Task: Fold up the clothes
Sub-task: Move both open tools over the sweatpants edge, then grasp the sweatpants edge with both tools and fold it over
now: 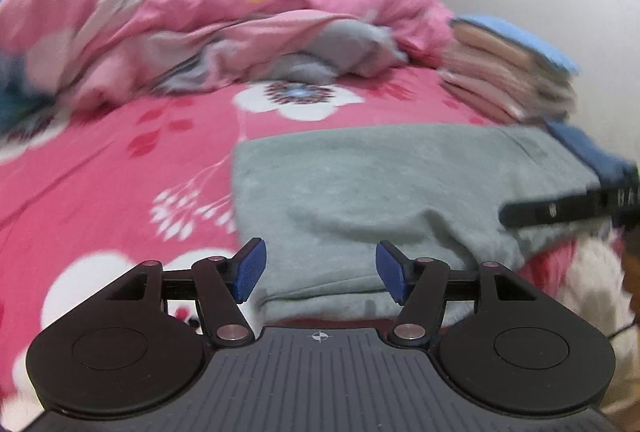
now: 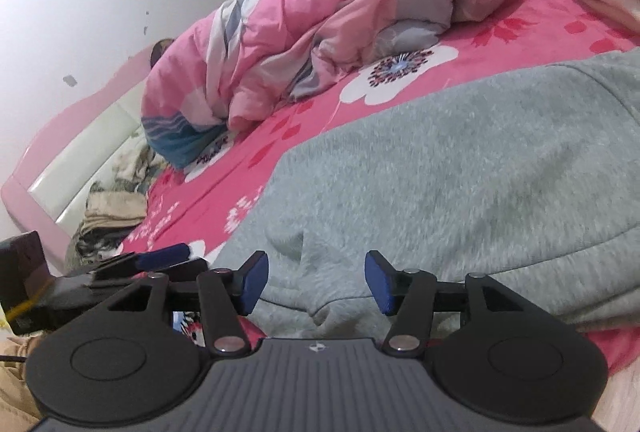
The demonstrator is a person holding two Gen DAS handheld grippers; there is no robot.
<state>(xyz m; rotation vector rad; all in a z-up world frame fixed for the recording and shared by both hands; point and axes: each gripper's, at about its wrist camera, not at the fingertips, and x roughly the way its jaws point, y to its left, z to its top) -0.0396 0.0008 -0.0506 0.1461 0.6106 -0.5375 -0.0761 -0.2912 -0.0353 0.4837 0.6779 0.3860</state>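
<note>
Both grippers are seen with jaws apart and nothing gripped: the left gripper point(image 1: 320, 268) and right gripper point(image 2: 316, 282). The grey garment point(image 1: 380, 192) is spread on the pink floral sheet point(image 1: 120, 160), centre-right of frame.

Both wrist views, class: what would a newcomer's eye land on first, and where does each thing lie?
The grey fleece garment stands out first, spread on the bright pink flowered bedsheet just ahead of both tools. Behind it a rumpled pink quilt is heaped across the far side of the bed. The left tool and the right tool both stand open over the garment's near edge, gripping nothing.
</note>
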